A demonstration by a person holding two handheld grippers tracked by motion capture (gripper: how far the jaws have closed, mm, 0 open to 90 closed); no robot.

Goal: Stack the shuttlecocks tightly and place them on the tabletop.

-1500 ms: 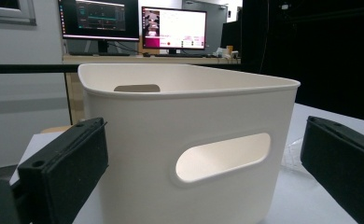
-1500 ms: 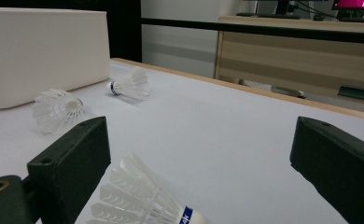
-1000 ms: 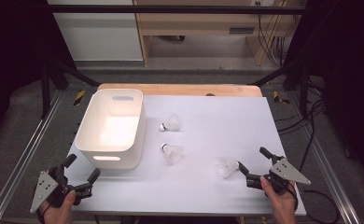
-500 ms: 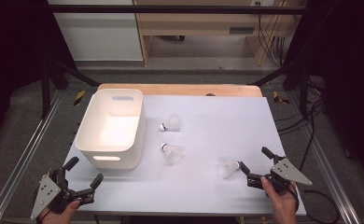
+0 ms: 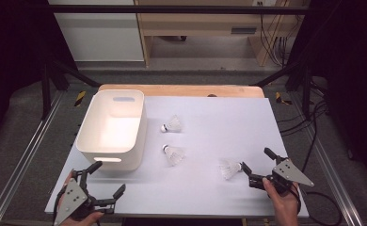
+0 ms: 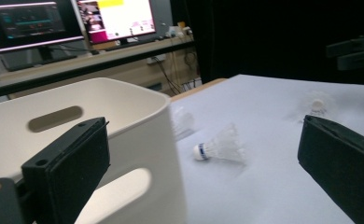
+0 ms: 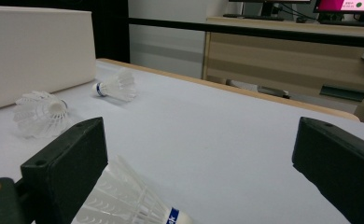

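Change since the earlier frames: left gripper (image 5: pixel 104 181) has drawn back toward the near left corner and now sits lower and nearer the table edge; right gripper (image 5: pixel 257 165) holds almost the same place by the nearest shuttlecock; bin and shuttlecocks lie as they did

Table (image 5: pixel 219 117): white top, wooden strip along the far edge; bears everything listed below

Bin (image 5: pixel 112 129): white, open-topped, slot handles, on the left half of the table; inside looks empty, probably the place the shuttlecocks are meant to go, which would explain why it stands beside them

Left gripper: near left corner, just before the bin's near wall; jaws wide apart, nothing between them; judged to be parked out of the way while the other hand works

Right gripper: near right part of the table, jaws wide apart and turned toward shuttlecock C; its own view shows that shuttlecock's skirt against the left jaw, not yet clamped; judged to be lining up for a grasp

Shuttlecock A (image 5: pixel 172 125): on its side, near the bin's right wall, farthest from the person

Shuttlecock B (image 5: pixel 173 153): on its side, just nearer than A

Shuttlecock C (image 5: pixel 229 167): on its side, cork toward the right gripper, well apart from the bin
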